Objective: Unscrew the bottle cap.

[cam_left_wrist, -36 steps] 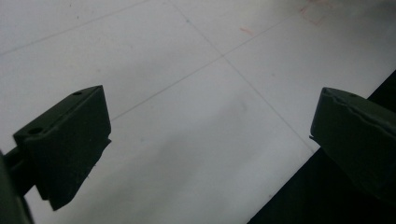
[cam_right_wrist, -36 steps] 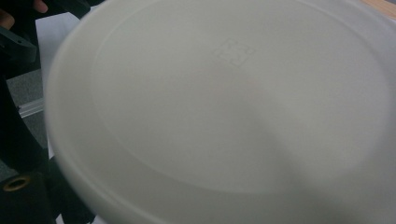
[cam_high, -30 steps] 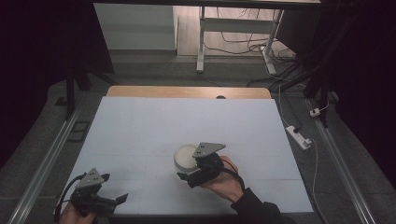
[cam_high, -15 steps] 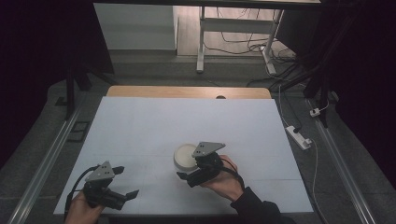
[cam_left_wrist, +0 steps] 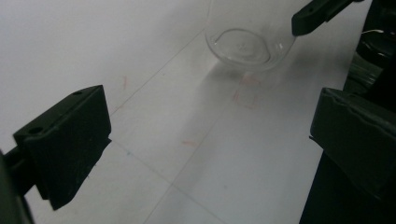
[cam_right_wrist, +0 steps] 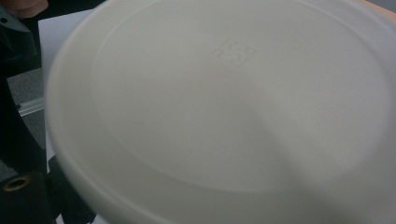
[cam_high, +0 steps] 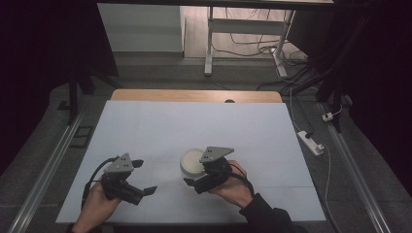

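Note:
A round container with a white lid [cam_high: 192, 160] stands near the front middle of the white table sheet [cam_high: 194, 121]. My right gripper [cam_high: 196, 174] reaches it from the right, jaws on either side of its body and closed against it. In the right gripper view the lid [cam_right_wrist: 233, 116] looms very close. My left gripper [cam_high: 145, 176] hovers open to the container's left, with nothing between its jaws. The left gripper view shows that gripper [cam_left_wrist: 210, 149] aimed at the container's clear base [cam_left_wrist: 243, 42], with one fingertip [cam_left_wrist: 317, 11] of the right gripper beside it.
A bare wooden strip [cam_high: 194, 95] runs along the table's far edge. A white power strip [cam_high: 311, 142] lies on the floor to the right. Metal rails [cam_high: 43, 170] flank the table. Faint red marks [cam_left_wrist: 245, 95] are drawn on the sheet near the container.
My left gripper has moved away from the front left corner, forward and to the right toward the container. The right gripper and the container have stayed still.

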Demonstrator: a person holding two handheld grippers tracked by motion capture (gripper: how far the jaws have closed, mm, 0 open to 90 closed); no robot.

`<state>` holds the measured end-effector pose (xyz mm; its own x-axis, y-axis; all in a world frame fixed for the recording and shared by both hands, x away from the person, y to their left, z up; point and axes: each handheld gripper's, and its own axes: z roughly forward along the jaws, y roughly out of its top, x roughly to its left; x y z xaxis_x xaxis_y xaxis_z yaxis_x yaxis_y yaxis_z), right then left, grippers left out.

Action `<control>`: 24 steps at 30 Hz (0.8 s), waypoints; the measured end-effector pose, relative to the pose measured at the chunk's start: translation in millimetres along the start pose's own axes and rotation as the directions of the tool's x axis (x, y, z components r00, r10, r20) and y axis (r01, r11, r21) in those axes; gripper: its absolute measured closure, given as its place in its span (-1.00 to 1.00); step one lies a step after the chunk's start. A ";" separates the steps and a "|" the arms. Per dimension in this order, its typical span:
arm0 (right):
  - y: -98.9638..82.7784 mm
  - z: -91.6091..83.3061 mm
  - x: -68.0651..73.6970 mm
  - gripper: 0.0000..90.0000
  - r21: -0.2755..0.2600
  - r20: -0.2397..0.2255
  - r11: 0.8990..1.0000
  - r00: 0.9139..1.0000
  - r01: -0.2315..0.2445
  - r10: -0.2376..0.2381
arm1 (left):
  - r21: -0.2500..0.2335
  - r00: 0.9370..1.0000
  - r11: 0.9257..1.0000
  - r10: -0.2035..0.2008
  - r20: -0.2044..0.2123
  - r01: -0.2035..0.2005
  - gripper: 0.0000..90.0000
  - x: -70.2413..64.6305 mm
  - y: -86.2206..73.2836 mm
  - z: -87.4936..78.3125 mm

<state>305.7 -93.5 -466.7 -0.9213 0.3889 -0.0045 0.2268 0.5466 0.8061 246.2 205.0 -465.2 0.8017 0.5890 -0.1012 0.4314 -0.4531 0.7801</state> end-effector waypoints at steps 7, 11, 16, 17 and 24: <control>1.0 -0.9 -0.6 -0.85 -0.005 -0.014 1.000 1.000 0.004 -0.004 | -0.016 0.999 0.999 0.043 0.018 -0.043 -1.00 3.2 22.5 2.1; 1.3 -0.7 -1.2 -0.85 -0.005 -0.021 1.000 1.000 0.003 -0.003 | -0.022 0.996 0.997 0.074 0.042 -0.073 -1.00 7.1 34.5 5.0; 2.1 -0.5 -1.2 -0.85 -0.002 -0.027 1.000 1.000 0.012 -0.013 | -0.026 0.989 0.993 0.114 0.096 -0.112 -1.00 14.4 46.1 14.0; 2.3 -0.4 -1.3 -0.85 -0.003 -0.031 1.000 0.999 0.014 -0.014 | -0.028 0.987 0.993 0.120 0.111 -0.117 -1.00 15.3 48.2 16.2; 3.8 1.2 -0.3 -0.85 -0.004 -0.044 1.000 0.999 0.023 -0.023 | -0.042 0.969 0.987 0.163 0.187 -0.158 -1.00 16.7 64.6 28.8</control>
<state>307.2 -90.7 -464.3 -0.9392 0.3432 0.0030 0.2044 0.5524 0.8081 299.4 166.3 -434.3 0.9241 0.3722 -0.0864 0.2821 -0.5120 0.8113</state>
